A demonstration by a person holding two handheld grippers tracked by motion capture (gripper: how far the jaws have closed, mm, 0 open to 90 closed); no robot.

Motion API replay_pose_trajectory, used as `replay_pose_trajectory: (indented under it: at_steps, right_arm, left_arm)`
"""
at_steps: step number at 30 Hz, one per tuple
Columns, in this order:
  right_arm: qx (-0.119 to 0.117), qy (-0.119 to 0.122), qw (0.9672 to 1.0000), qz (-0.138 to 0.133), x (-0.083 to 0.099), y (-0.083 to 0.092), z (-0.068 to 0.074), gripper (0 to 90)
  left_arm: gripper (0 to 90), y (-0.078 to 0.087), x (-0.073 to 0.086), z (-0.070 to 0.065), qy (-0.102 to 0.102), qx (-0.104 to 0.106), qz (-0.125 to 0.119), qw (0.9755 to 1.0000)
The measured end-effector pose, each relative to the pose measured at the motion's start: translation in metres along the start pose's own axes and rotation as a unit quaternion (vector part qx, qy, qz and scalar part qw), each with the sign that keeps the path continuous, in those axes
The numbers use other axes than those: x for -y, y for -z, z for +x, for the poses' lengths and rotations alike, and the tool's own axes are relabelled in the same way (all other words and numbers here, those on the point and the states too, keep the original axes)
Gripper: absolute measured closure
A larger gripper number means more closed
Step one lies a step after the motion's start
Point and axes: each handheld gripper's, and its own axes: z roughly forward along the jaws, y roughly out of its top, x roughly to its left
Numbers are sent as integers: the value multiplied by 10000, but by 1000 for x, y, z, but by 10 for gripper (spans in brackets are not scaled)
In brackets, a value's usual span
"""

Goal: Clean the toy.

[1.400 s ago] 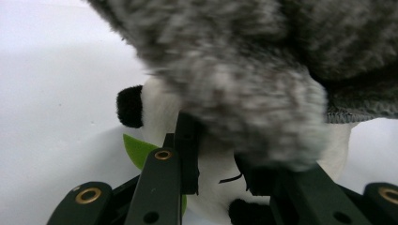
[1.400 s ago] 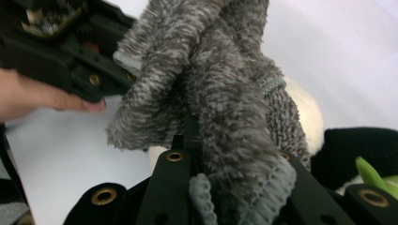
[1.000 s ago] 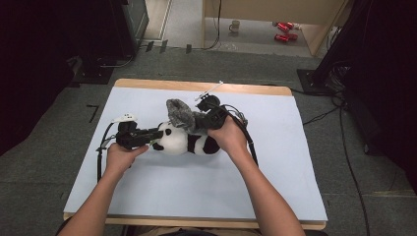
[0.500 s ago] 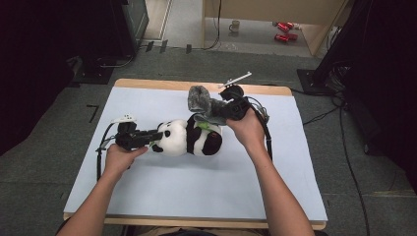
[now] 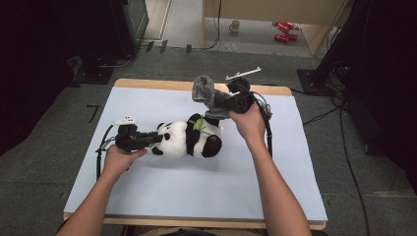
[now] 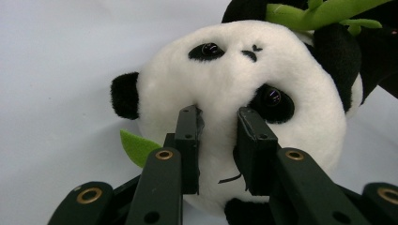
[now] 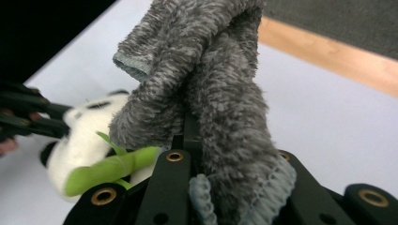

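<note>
A black-and-white plush panda (image 5: pixel 189 139) lies on its side on the light blue mat (image 5: pixel 162 196), a green bamboo sprig (image 5: pixel 199 125) on its chest. My left gripper (image 5: pixel 153 139) is shut on the panda's head; its black jaws pinch the white fur of the face (image 6: pixel 220 84) beside one eye. My right gripper (image 5: pixel 220 104) is lifted above the panda's body, shut on a fluffy grey cloth (image 5: pixel 206 93) that stands up and drapes over its jaws (image 7: pixel 206 93). Under the cloth I see the panda (image 7: pixel 80 136) and its bamboo sprig (image 7: pixel 110 168).
The mat covers a wooden table (image 5: pixel 147 83) whose far edge shows behind the cloth. Black cables (image 5: pixel 268 132) trail from both grippers across the mat. On the floor beyond stand a mug (image 5: pixel 235 25) and red objects (image 5: pixel 281 30); dark equipment flanks the table.
My right gripper has carried the grey cloth up and to the right, away from the panda's body. My left gripper has stayed on the panda's head.
</note>
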Motion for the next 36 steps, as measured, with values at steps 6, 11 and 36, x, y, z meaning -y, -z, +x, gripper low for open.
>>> replay_pose_trajectory:
  at_steps: [6,11,36]
  right_arm:
    - [2,-141,9995,291,21,-28,-7,797]
    - [191,-154,9989,411,28,-26,-16,797]
    - [702,-690,9938,515,55,3,-62,798]
  left_arm:
    - [721,-1,0,-1,40,-13,-48,10000]
    - [721,-1,0,0,49,-2,-71,10000]
    - [719,0,1,0,99,25,-19,9999]
